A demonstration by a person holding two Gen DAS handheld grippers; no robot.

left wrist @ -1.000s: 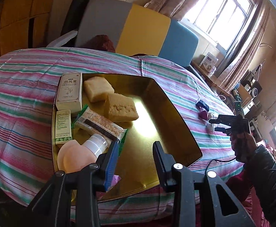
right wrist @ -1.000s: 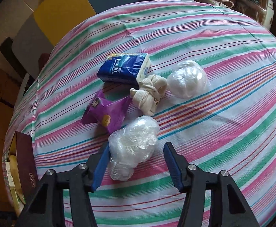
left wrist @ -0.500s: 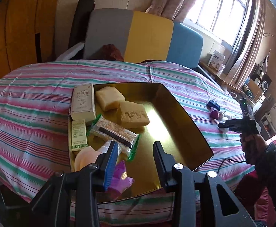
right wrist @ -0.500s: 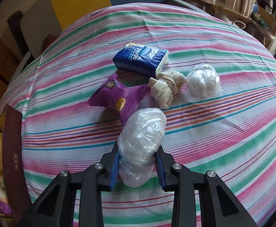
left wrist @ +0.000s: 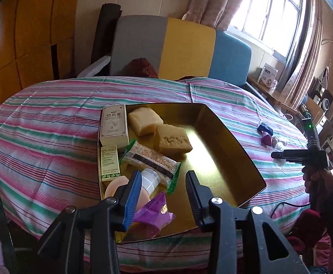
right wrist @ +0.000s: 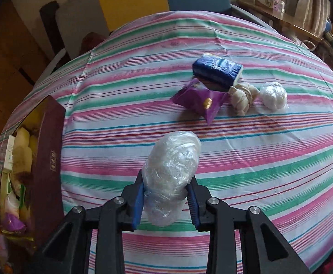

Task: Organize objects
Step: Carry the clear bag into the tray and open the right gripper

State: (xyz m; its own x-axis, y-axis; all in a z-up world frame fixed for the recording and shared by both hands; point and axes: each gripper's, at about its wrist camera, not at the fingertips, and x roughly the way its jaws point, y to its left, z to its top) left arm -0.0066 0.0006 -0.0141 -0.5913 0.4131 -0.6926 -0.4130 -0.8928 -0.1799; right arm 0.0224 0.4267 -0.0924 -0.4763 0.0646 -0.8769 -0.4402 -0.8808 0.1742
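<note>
A crumpled clear plastic-wrapped bundle [right wrist: 172,173] sits pinched between the right claw [right wrist: 166,202] pads, jutting forward and up from them. Ahead and to the right lie a purple snack packet [right wrist: 199,98], a blue tissue pack [right wrist: 217,69], a knotted cream cloth [right wrist: 242,97] and a white plastic ball [right wrist: 273,95], close together. Far left stands the gold-lined box [right wrist: 50,150], holding cartons, cakes and packets.

Two clear plastic bundles [right wrist: 172,171] [right wrist: 273,94], one blue tissue pack [right wrist: 216,69], one knotted cloth [right wrist: 242,96] and one purple packet [right wrist: 199,99] are showing outside the box. Two cartons [left wrist: 114,125] [left wrist: 109,163] and two sponge blocks [left wrist: 144,119] [left wrist: 172,139] are lying inside.
</note>
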